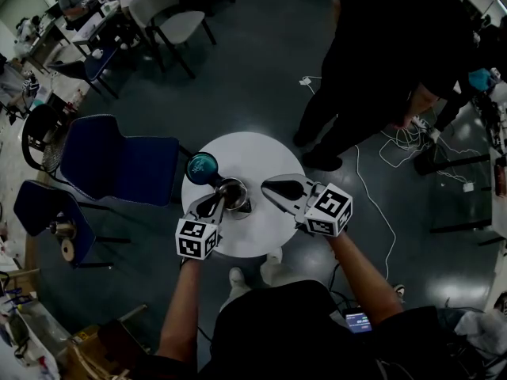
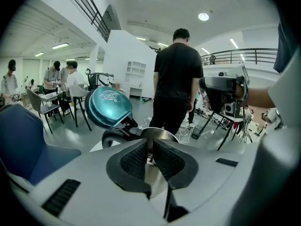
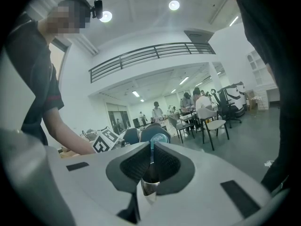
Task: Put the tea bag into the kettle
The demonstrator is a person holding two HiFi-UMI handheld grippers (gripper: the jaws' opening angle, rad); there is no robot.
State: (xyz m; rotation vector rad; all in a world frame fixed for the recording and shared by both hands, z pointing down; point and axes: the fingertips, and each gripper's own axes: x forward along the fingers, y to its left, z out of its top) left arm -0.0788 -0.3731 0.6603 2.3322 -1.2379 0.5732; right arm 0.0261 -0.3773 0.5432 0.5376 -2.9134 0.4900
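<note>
Judging from how things stand now, the main risk is that the tea bag (image 2: 150,158) misses the kettle (image 1: 234,195). The left gripper (image 1: 214,205) has its jaws pressed almost together on a thin pale bit, which I take for the tag or string of the bag. Its tips are at the near rim of the open steel mouth. If the jaws let go while the bag hangs over the rim and not over the hole, it can fall on the white table (image 1: 255,150) or catch on the edge. The grip is on very little material, so a small slip could drop it too early. The teal lid (image 1: 201,167) stands open behind the mouth. A push against it could shift the kettle, since nothing holds it: the right gripper (image 1: 268,186) is just beside it, jaws together, with nothing pinched that I can see.

The body of the tea bag shows in no view, so I cannot tell how low it hangs or whether it is partly inside. In the head view the bag is too small to find. Whether the kettle holds water I cannot tell
</note>
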